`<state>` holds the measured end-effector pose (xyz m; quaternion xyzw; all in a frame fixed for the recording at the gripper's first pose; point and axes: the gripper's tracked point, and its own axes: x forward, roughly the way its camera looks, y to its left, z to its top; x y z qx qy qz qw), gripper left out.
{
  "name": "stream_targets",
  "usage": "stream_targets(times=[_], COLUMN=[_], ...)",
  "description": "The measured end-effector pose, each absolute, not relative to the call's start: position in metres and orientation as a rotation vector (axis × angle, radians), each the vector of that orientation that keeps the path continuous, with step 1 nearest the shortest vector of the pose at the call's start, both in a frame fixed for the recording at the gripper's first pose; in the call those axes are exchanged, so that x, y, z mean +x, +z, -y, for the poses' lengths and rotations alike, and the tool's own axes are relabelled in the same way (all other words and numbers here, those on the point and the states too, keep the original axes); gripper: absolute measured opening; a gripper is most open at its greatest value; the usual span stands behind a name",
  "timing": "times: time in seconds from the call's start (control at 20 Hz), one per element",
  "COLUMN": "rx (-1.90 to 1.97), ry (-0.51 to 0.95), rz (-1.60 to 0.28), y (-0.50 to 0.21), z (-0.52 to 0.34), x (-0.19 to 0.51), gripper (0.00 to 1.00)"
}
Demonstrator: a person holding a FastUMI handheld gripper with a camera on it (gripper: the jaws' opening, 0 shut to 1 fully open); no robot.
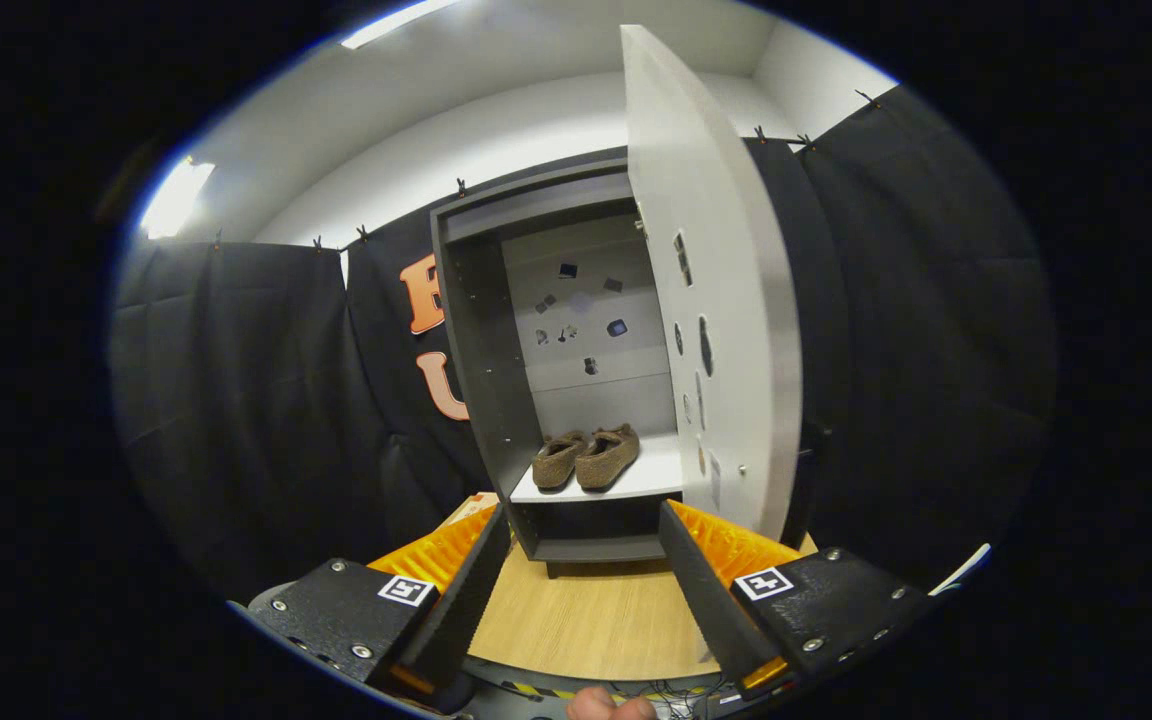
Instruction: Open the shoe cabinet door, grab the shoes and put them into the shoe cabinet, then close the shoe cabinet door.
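Directly ahead, at 12 o'clock from the gripper (584, 575), stands the shoe cabinet (481, 330), a tall dark carcass with a pale back panel bearing several small dark marks. Its door (726, 300) is swung wide open, hinged on the cabinet's right side, leaning out toward the camera at about 1 o'clock; the door's inner face is light grey with a column of oval cut-outs. Black cloth wall (236, 400) surrounds the cabinet on both sides, with white wall and a ceiling light above. Cabinet sits on a light wood floor (586, 620), which runs back to the gripper. Inside, on the white shelf (651, 475) low in the cabinet, a pair of brown shoes (586, 458) rests side by side, touching, toes pointing toward the back panel. Gripper fingers are spread apart, released, holding nothing; the shelf and shoes lie well beyond them, seen through the gap between the tips. Part of a hand (608, 706) shows at 6 o'clock, below the fingers.
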<state>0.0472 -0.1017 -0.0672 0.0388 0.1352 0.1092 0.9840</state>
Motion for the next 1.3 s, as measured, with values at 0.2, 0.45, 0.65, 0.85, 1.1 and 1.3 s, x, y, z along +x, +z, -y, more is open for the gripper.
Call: stream_targets(times=[0.2, 0.45, 0.65, 0.85, 1.1, 1.3], rx=[0.096, 0.089, 0.089, 0.096, 0.082, 0.038], ry=[0.234, 0.222, 0.195, 0.159, 0.092, 0.025], rz=[-0.261, -0.262, -0.278, -0.297, -0.293, -0.292], y=[-0.066, -0.077, -0.093, -0.103, -0.108, -0.107], z=[0.142, 0.192, 0.213, 0.229, 0.237, 0.234], x=[0.035, 0.040, 0.053, 0.067, 0.086, 0.094], gripper=[0.94, 0.95, 0.95, 0.95, 0.95, 0.95])
